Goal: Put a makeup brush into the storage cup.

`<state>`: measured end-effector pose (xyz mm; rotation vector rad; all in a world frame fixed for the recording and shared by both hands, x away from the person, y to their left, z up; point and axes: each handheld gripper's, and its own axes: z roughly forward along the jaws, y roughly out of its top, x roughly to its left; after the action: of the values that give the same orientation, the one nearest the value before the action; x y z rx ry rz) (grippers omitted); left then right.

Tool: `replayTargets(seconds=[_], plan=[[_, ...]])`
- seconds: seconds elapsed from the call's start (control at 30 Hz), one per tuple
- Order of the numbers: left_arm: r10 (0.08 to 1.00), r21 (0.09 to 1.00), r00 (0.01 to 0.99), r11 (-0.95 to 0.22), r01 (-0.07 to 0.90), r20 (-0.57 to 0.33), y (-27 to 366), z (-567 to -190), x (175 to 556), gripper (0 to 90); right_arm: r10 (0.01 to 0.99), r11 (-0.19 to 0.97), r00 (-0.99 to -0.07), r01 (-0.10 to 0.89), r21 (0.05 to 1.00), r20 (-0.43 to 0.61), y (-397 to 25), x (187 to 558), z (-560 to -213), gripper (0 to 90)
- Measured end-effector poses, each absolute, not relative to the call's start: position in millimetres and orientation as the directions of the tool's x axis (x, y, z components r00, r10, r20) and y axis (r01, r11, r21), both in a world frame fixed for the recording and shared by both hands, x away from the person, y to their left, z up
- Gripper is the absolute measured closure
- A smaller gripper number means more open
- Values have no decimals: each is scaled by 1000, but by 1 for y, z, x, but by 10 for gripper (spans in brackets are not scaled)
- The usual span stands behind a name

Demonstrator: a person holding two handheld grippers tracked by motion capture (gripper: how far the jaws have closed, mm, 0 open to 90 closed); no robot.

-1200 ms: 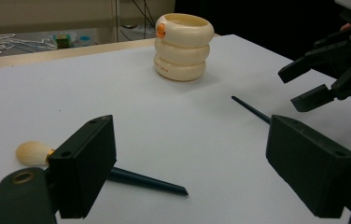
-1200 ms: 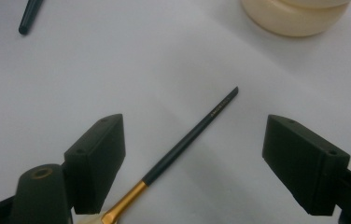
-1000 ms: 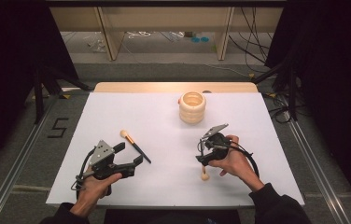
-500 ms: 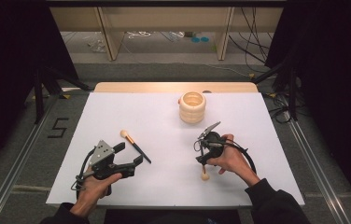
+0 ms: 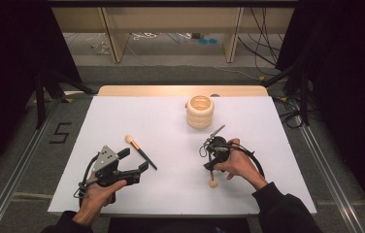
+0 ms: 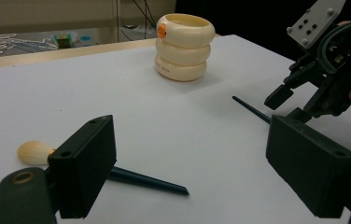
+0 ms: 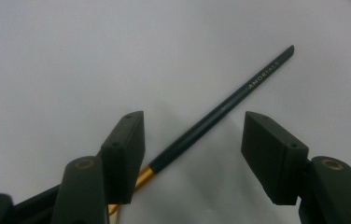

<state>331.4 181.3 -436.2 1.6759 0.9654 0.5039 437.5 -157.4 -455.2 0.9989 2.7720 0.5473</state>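
A cream ribbed holder (image 5: pixel 200 111) (image 6: pixel 183 46) stands at the back of the white table (image 5: pixel 171 126). One dark-handled brush (image 5: pixel 140 151) (image 6: pixel 141 181) with a cream tuft lies just ahead of my left gripper (image 5: pixel 134 161) (image 6: pixel 190 135), which is open and holds nothing. A second brush (image 5: pixel 212 180) (image 7: pixel 225 105), with a gold ferrule, lies on the table under my right gripper (image 5: pixel 211 164) (image 7: pixel 192 126). That gripper's jaws stand open on either side of the handle without touching it. The right gripper (image 6: pixel 323 79) also appears tilted down over this handle (image 6: pixel 250 109).
A wooden strip (image 5: pixel 180 91) borders the table's far edge. Beyond it are shelf legs and loose cables on the floor (image 5: pixel 171 43). Dark curtains hang on both sides. Bare table surface lies between the two brushes.
My right gripper has shifted slightly left and tipped down over the second brush. The left gripper and both brushes have stayed put.
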Motion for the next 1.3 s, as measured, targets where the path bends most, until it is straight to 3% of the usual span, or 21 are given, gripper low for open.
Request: replayTargets(seconds=[0.87, 1.3], plan=[[801, 935, 581, -81, 345, -145, 181, -436, 331, 158, 606, 762, -796, 584, 279, 9, -152, 449, -458, 583], [801, 935, 581, -83, 345, -144, 181, -436, 331, 159, 558, 812, -830, 547, 202, 0, -146, 452, -455, 725]])
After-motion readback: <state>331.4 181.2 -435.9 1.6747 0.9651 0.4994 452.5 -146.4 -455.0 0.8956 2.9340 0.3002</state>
